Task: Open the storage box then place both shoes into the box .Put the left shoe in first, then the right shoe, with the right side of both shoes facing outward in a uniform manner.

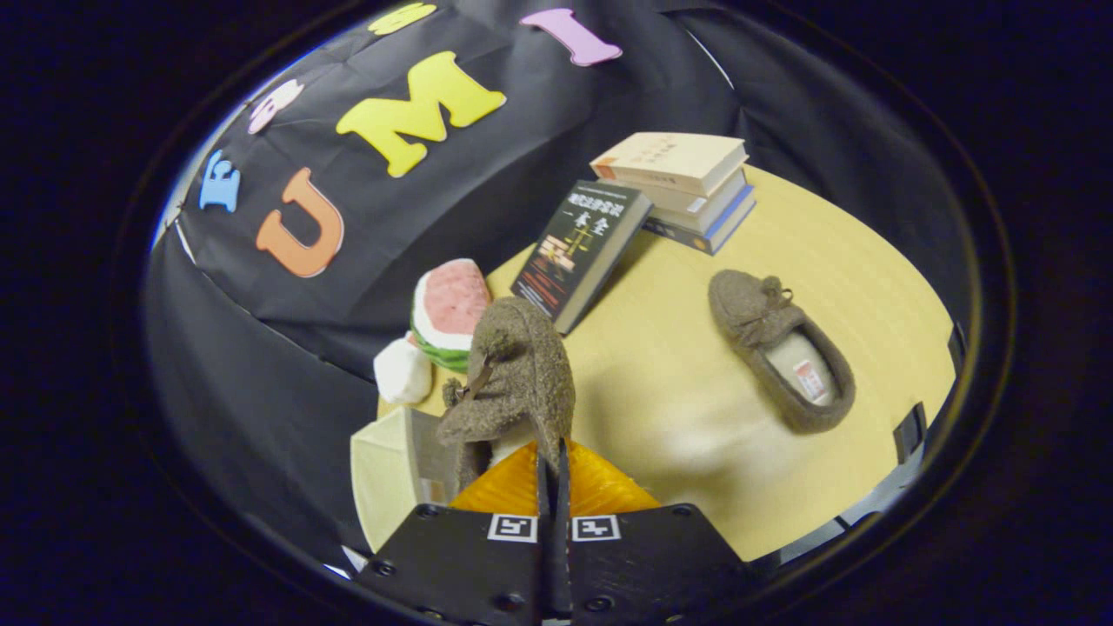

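Gripping One Shoe, One More on the Table

Holding a fuzzy brown shoe [513, 374] by its side wall, the gripper [553, 461] had its two fingers closed together on the fabric, the shoe hanging just ahead of them with its bow facing left. Counted from left to right, the scene held one pale storage box [383, 478], whose cream wall showed beside and below the lifted shoe, and one small white object [402, 369] at the table edge, too blurred to identify. Next came one toy watermelon slice [450, 311], touching the white object and sitting just behind the held shoe. One dark book [581, 248] lay flat beyond it, its corner near a stack of three books [683, 187]. One second brown shoe [781, 361] rested on the wooden table [869, 261], well apart from the gripper, opening upward. Two shoes in all were counted: one clamped, one lying on the table to the right.
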A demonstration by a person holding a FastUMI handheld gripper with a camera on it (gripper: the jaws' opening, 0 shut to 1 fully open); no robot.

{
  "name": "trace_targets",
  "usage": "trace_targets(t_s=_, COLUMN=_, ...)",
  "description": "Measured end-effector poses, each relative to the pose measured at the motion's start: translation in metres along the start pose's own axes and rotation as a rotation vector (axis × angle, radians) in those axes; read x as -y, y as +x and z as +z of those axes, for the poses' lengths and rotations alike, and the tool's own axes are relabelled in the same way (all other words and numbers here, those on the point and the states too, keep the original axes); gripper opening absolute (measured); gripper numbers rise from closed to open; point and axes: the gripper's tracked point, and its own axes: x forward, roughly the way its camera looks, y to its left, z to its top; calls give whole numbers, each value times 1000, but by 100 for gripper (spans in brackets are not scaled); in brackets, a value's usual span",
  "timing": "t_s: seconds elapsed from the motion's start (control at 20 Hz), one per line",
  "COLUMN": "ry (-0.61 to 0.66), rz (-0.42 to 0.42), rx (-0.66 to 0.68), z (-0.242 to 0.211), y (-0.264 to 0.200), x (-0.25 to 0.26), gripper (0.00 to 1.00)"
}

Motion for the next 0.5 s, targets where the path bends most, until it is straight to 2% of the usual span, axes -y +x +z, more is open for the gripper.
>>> trace_targets(t_s=0.2, ry=-14, rz=60, rx=46, z=-13, y=-10, x=-77, gripper=0)
trace_targets(t_s=0.5, ry=-65, rz=114, rx=14, z=-73, y=9, x=-163, gripper=0)
